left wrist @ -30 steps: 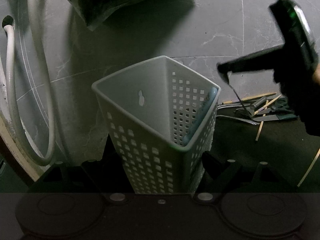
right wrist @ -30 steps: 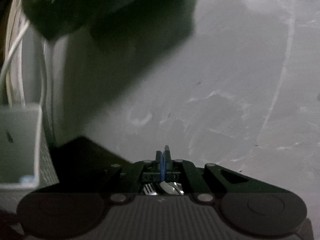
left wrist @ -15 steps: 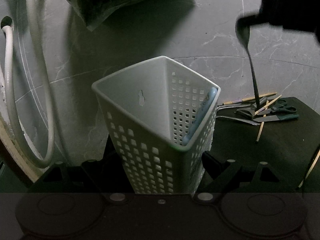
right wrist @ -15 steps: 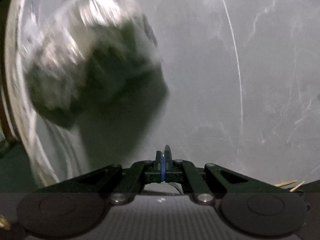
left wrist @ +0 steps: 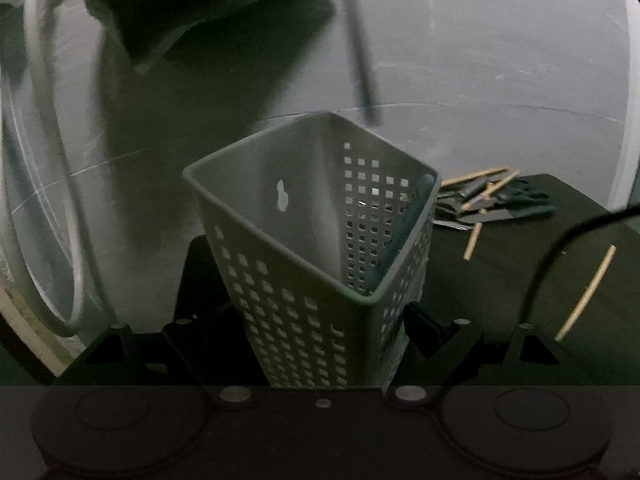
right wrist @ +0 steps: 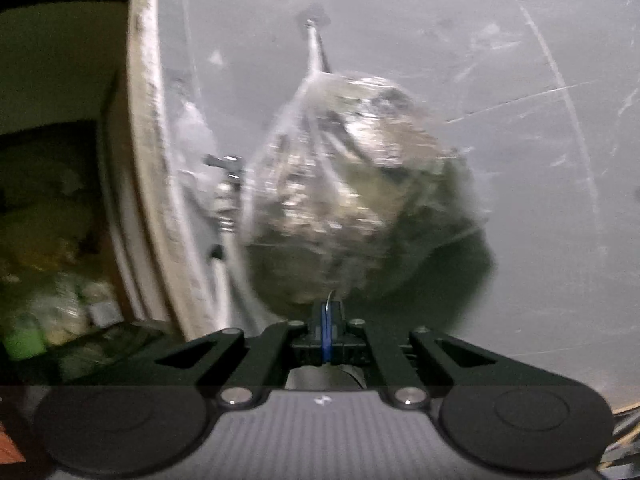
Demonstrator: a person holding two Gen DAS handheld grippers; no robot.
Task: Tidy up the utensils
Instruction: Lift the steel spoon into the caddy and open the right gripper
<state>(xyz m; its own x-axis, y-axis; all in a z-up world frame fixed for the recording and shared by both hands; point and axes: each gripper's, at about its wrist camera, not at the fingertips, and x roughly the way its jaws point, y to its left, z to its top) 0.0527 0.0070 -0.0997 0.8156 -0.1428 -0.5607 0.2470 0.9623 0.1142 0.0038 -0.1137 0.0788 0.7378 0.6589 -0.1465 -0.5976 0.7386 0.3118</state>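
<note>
Marble-veined grey wall (left wrist: 500,32) fills the background of both views, meeting a dark tabletop (left wrist: 520,280) on the right side of the left wrist view. On that wall a lumpy clear plastic bag (right wrist: 352,184) hangs from a hook, with a white hose (left wrist: 40,120) looping down farther left. The left gripper (left wrist: 316,320) clamps a grey perforated basket (left wrist: 304,240), upright, one finger on each side. The right gripper (right wrist: 328,320) is fully closed on a thin metal utensil; its long dark handle (left wrist: 362,60) hangs blurred just above the basket's far rim. Scattered utensils (left wrist: 488,200) and wooden sticks lie on the tabletop right of the basket.
</note>
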